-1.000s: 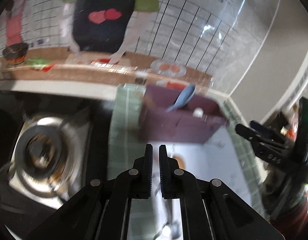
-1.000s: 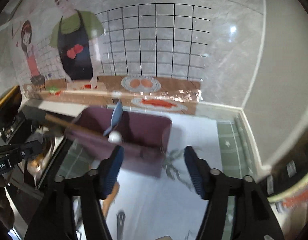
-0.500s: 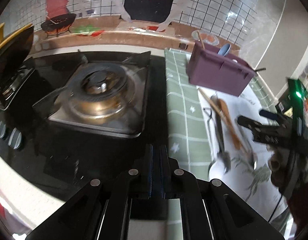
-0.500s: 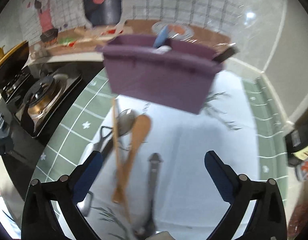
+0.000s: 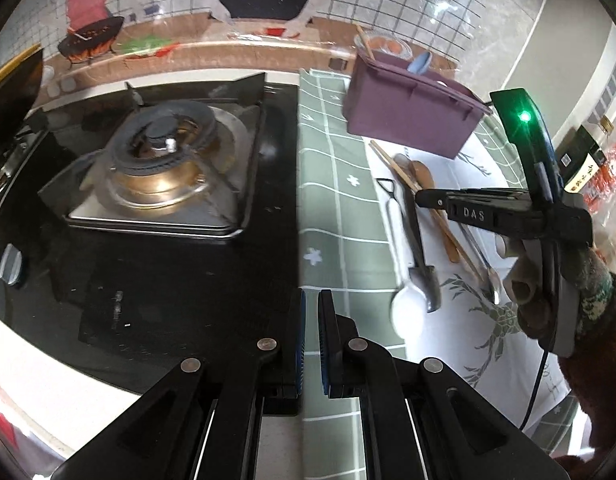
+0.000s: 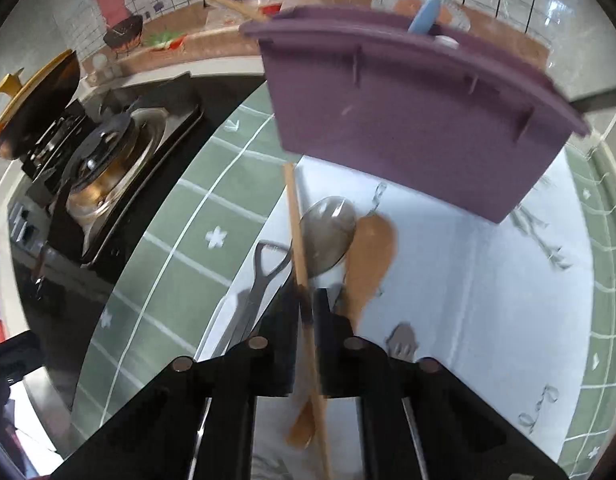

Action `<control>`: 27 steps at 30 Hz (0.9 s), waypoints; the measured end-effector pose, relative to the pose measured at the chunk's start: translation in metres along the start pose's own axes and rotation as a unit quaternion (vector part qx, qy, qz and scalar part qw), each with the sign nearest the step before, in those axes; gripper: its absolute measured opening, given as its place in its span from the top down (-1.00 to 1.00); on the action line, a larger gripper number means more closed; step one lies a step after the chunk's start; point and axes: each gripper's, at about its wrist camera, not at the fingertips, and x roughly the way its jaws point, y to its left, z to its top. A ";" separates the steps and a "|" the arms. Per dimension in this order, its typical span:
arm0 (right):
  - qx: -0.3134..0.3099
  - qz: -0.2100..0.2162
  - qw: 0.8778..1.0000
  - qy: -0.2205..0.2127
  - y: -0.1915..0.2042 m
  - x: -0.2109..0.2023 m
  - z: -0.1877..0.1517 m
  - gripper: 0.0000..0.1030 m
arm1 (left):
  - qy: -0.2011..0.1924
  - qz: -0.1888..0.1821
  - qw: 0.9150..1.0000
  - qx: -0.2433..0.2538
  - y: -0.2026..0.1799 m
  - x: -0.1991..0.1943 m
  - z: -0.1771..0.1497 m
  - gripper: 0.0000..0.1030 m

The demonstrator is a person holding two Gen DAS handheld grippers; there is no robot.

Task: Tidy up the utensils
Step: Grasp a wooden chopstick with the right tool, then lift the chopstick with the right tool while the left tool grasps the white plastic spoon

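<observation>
A purple utensil bin [image 6: 412,120] stands at the back of the white mat and holds a blue spoon [image 6: 426,14] and a wooden stick. In front of it lie a wooden chopstick [image 6: 298,236], a metal spoon [image 6: 328,232], a wooden spoon [image 6: 368,256] and a grey shovel-handled utensil [image 6: 264,280]. My right gripper [image 6: 307,312] is shut on the wooden chopstick. In the left wrist view the right gripper [image 5: 424,198] hovers over the utensils beside the bin [image 5: 412,116]. My left gripper [image 5: 311,338] is shut and empty above the stove's edge.
A gas stove [image 5: 160,160] with a black glass top lies left of the green checked cloth [image 5: 340,208]. A black pan with a yellow handle [image 6: 32,104] sits at the far left. Bottles [image 5: 588,156] stand at the right edge.
My right gripper has dropped onto the utensils and closed from wide open onto the chopstick. My left gripper has stayed shut and shifted little over the stove edge.
</observation>
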 end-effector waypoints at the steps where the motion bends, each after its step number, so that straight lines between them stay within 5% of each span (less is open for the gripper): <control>1: 0.000 -0.008 1.000 0.002 -0.002 -0.002 -0.003 0.90 | 0.003 -0.006 1.000 0.002 -0.004 0.002 0.001 0.86; 7: 0.063 -0.008 0.998 -0.010 -0.043 -0.043 -0.041 0.90 | 0.021 -0.048 0.998 0.019 -0.028 0.018 0.007 0.87; 15: 0.108 -0.055 0.992 -0.017 -0.082 -0.072 -0.093 0.90 | 0.098 -0.100 0.989 0.045 -0.071 0.060 0.037 0.86; 20: 0.133 -0.049 0.990 -0.026 -0.095 -0.076 -0.109 0.90 | 0.118 -0.072 0.989 0.054 -0.084 0.076 0.062 0.86; 27: 0.158 -0.046 0.986 -0.030 -0.104 -0.074 -0.116 0.85 | 0.142 0.015 0.986 0.089 -0.087 0.100 0.065 0.83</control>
